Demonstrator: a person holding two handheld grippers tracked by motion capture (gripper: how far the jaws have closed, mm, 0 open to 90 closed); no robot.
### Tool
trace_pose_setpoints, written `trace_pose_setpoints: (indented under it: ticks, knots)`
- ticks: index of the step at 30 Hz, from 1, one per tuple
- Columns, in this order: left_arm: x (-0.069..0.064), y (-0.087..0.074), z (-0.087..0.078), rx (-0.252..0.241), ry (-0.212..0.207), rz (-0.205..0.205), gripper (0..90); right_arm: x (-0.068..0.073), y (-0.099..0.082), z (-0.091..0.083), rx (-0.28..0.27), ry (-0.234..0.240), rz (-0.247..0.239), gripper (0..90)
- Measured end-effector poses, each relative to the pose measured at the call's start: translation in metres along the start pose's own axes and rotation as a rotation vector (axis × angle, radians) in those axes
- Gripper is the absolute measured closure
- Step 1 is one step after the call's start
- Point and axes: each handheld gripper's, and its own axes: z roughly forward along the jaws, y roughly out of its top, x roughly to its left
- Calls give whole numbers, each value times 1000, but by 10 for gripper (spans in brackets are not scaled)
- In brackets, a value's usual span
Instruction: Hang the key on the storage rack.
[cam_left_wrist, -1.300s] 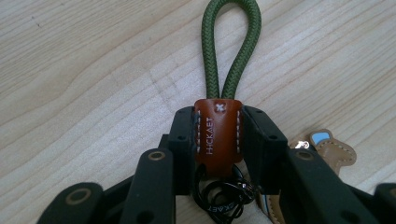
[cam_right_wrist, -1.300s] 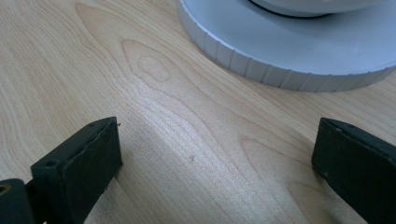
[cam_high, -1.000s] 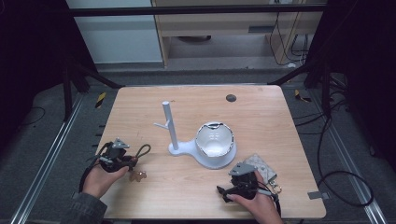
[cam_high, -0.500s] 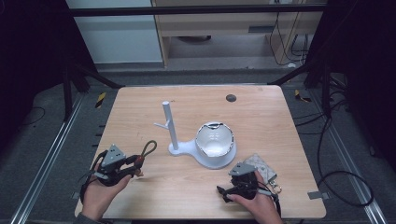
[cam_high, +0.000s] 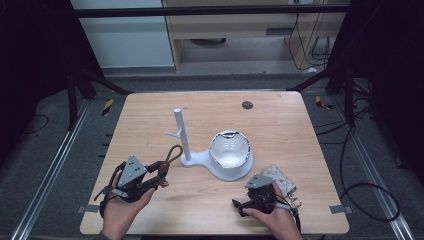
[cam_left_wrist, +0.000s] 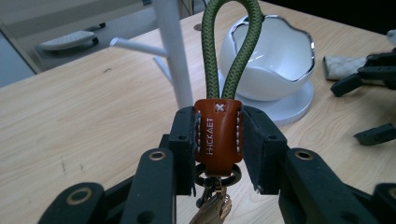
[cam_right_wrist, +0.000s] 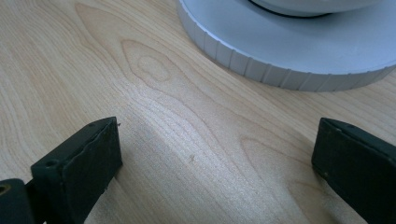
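A keychain with a green cord loop (cam_left_wrist: 229, 51) and a brown leather tab (cam_left_wrist: 217, 137) is clamped in my left gripper (cam_left_wrist: 217, 140), lifted just above the table at front left (cam_high: 161, 172). A metal ring and a key hang below the tab. Just beyond the loop rises a white stand (cam_high: 181, 135) with a short side peg (cam_left_wrist: 135, 46). On its round base (cam_high: 225, 170) rests a white bowl (cam_high: 229, 149). My right gripper (cam_right_wrist: 215, 154) stands open low over bare wood near the base's rim (cam_right_wrist: 280, 70), at front right (cam_high: 239, 206).
A small patterned pouch (cam_high: 277, 178) lies on the table beside the right hand. A dark round spot (cam_high: 247, 105) sits near the far edge. Open wood lies at the table's far half (cam_high: 280, 125). Dark frame posts flank the table.
My left gripper has carried the keychain right and forward toward the white stand, and the loop now points at the post. The right gripper has stayed put.
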Motion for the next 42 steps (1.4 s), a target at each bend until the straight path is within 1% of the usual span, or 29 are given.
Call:
trace_pose_setpoints:
  ticks: [1, 2, 3, 4, 9, 21, 24, 27, 29, 30, 34, 36, 38, 42]
  knots:
    - [-2, 1, 0, -9, -1, 0, 660, 0, 0, 0, 0, 0, 0, 17]
    - [-5, 4, -1, -18, -2, 11, 660, 0, 0, 0, 0, 0, 0, 17]
    - [-5, 4, -1, -18, -2, 11, 660, 0, 0, 0, 0, 0, 0, 17]
    - [-8, 6, -1, -31, -5, 9, 660, 0, 0, 0, 0, 0, 0, 17]
    - [-15, 13, -4, -76, 6, 19, 660, 0, 0, 0, 0, -1, 2, 17]
    - [-19, 28, -3, -156, 49, -4, 659, 0, 0, 0, 0, -2, 4, 17]
    - [-19, 30, -1, -161, 55, -6, 659, 0, 0, 0, 1, -2, 4, 17]
    - [-18, 31, 2, -164, 56, -21, 659, 0, 0, 0, 1, -2, 3, 17]
    - [-14, 31, 5, -167, 70, -29, 659, 0, 0, -1, 1, -2, 3, 17]
    - [-14, 31, 5, -167, 70, -29, 659, 0, 0, -1, 1, -2, 3, 17]
    - [-7, 27, 11, -158, 90, -53, 659, 0, -1, -1, 0, -1, 4, 17]
    - [-3, 24, 17, -146, 97, -61, 659, 0, -1, -1, 0, -1, 3, 16]
    - [0, 22, 23, -129, 105, -61, 659, 0, -1, -1, 0, -1, 3, 16]
    - [3, 17, 36, -106, 98, -85, 659, 0, -1, -1, 0, -1, 4, 17]
